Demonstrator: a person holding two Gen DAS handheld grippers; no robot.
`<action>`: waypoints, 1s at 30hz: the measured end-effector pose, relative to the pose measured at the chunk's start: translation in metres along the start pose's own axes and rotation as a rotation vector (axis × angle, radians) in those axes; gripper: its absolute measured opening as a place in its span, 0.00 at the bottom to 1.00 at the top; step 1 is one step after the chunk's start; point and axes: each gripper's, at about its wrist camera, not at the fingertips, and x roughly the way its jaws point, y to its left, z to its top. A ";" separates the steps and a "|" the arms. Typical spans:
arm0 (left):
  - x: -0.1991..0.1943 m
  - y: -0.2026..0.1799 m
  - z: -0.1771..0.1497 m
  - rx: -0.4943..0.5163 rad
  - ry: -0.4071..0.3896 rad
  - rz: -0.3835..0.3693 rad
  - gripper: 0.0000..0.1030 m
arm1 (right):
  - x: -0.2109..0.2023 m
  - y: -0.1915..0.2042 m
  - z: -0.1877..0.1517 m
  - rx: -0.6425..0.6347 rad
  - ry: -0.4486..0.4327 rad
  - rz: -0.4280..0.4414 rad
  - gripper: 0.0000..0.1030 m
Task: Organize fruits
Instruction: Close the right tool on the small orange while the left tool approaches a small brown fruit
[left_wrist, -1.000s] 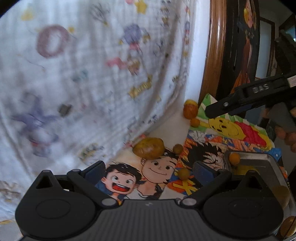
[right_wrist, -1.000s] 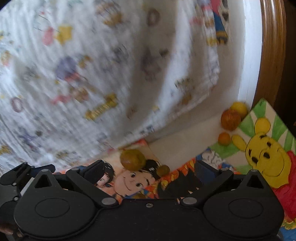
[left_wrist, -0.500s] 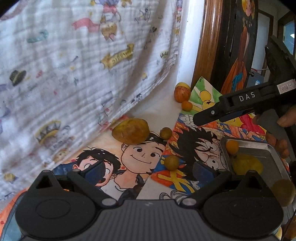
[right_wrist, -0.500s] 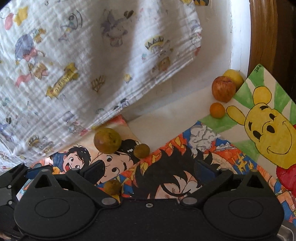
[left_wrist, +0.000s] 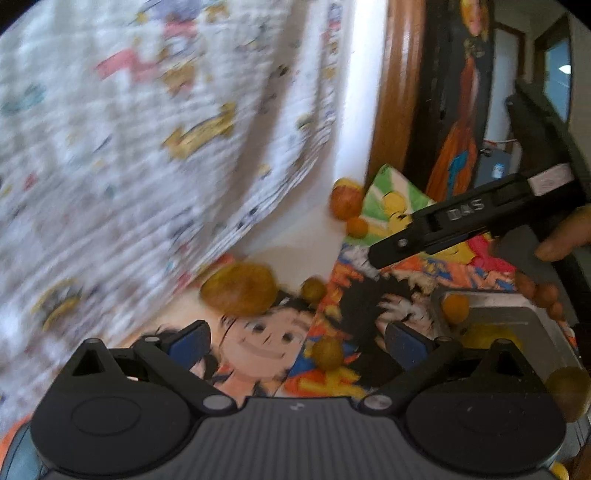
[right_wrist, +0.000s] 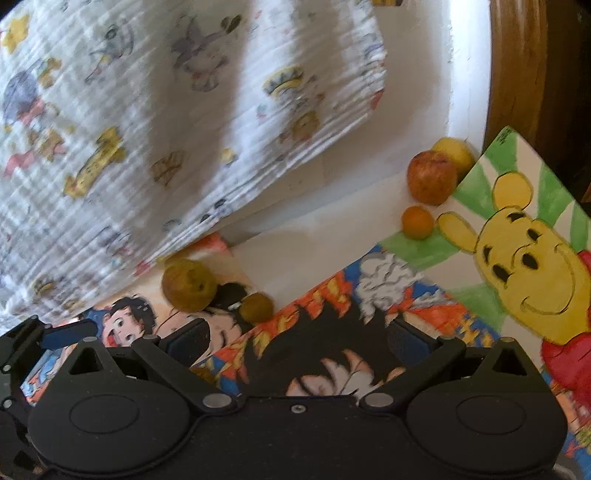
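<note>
Left tool (left_wrist: 297, 338): jaws spread, empty; a small brown fruit (left_wrist: 327, 352) lies between its fingers, nearer the right one.
Right tool (right_wrist: 297, 338): jaws apart, empty, above the cartoon drawings.
Large brown fruit (right_wrist: 189, 283): ahead of the right tool, toward its left finger, a smaller one (right_wrist: 256, 306) beside it.
Apple (right_wrist: 431, 176): far counter edge, touching a yellow fruit (right_wrist: 454, 151); small orange (right_wrist: 417, 222) just in front.
Metal tray (left_wrist: 524, 314): right of the left tool, fruit inside.

Both grippers are matte black plastic: the left gripper (left_wrist: 297, 341) has blue pads (left_wrist: 190, 338), round pivot discs and silver screws; the right gripper (right_wrist: 297, 341) bears raised "DAS" lettering and a white label, and the wrist wears brown beads (left_wrist: 545, 295)
</note>
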 end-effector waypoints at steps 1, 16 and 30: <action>0.002 -0.003 0.002 0.016 -0.011 -0.015 1.00 | 0.000 -0.003 0.003 0.000 -0.007 -0.010 0.99; 0.066 -0.025 0.031 0.241 -0.070 -0.094 0.88 | 0.040 -0.055 0.064 -0.012 -0.086 -0.163 0.85; 0.115 -0.025 0.029 0.308 0.091 -0.051 0.62 | 0.113 -0.082 0.075 0.025 -0.003 -0.238 0.60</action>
